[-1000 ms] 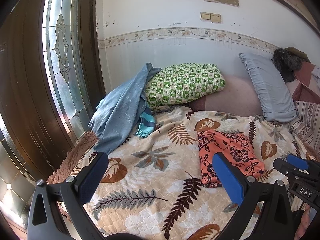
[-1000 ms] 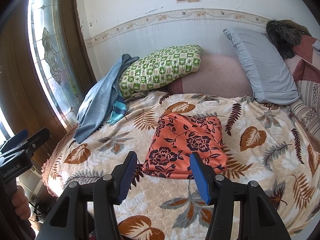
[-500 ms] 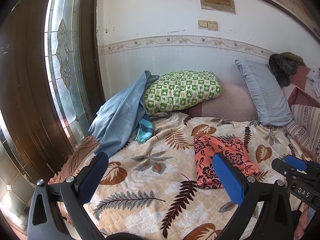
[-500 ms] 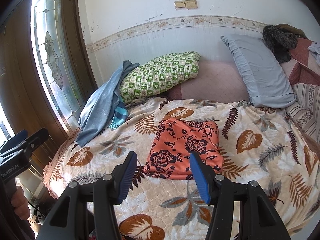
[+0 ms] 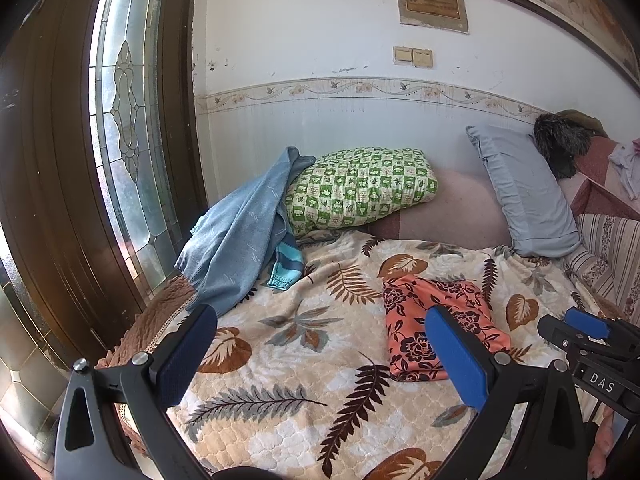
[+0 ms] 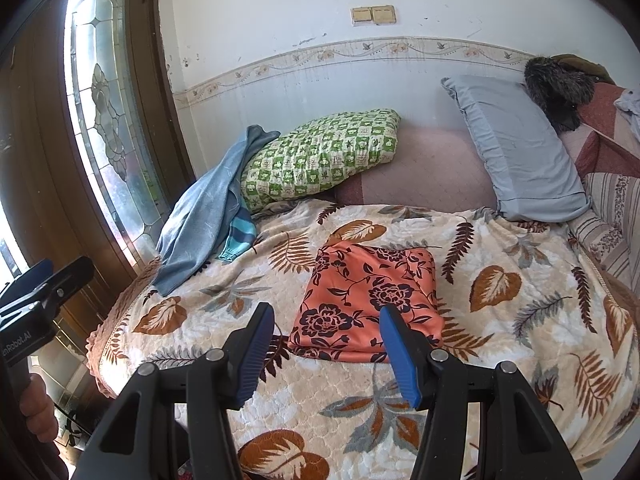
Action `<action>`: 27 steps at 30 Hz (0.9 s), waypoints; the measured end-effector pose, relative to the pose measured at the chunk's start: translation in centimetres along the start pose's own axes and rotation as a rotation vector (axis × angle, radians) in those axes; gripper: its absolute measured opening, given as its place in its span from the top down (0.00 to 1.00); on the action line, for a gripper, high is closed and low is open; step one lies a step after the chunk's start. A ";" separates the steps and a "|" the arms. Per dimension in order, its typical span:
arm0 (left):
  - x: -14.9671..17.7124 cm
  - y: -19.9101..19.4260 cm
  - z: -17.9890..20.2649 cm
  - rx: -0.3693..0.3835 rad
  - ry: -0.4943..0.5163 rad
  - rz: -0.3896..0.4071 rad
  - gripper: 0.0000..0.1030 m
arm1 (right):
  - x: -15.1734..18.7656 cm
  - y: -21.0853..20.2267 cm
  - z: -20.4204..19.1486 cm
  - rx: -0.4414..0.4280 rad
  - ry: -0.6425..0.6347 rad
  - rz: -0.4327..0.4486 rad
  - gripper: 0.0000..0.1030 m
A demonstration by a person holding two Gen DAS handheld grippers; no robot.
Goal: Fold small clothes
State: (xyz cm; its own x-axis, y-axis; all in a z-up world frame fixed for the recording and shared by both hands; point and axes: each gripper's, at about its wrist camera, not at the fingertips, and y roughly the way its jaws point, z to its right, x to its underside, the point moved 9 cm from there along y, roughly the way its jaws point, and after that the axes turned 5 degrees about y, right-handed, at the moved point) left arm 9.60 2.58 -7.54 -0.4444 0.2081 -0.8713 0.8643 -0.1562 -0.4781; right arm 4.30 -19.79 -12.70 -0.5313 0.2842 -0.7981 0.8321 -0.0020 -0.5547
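Observation:
An orange cloth with dark flowers (image 6: pixel 368 300) lies folded into a neat rectangle on the leaf-patterned bedspread (image 6: pixel 520 320); the left wrist view shows the same orange cloth (image 5: pixel 436 320) right of centre. My right gripper (image 6: pixel 326 346) hovers open just short of its near edge, with nothing between the blue pads. Further left and back from the cloth, my left gripper (image 5: pixel 320 356) stands wide open and empty above the bedspread (image 5: pixel 280 360). A blue garment (image 6: pixel 200 232) lies crumpled at the bed's far left, partly over a striped teal piece (image 6: pixel 240 240).
A green checked pillow (image 6: pixel 320 156) and a grey-blue pillow (image 6: pixel 516 148) lean against the back wall. A dark furry thing (image 6: pixel 556 84) sits on striped cushions at right. A wooden door with leaded glass (image 5: pixel 120 160) stands close on the left.
Both views have drawn back and tilted up a little, so the bed and the folded cloth sit lower and smaller in frame. The cloth has not moved and both grippers stay open.

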 end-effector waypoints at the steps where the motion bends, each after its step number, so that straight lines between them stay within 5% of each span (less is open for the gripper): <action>1: 0.0 0.0 0.0 -0.001 -0.001 0.001 0.00 | 0.0 0.0 0.0 -0.001 0.000 0.001 0.43; 27: 0.1 0.3 -0.6 -0.001 0.006 0.005 0.00 | 0.4 0.8 -0.2 0.004 0.008 -0.012 0.43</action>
State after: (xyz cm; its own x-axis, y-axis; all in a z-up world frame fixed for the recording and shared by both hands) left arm 10.01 3.13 -7.70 -0.4385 0.2130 -0.8731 0.8667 -0.1566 -0.4735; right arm 4.84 -19.50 -13.42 -0.5400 0.2921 -0.7894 0.8249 -0.0026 -0.5653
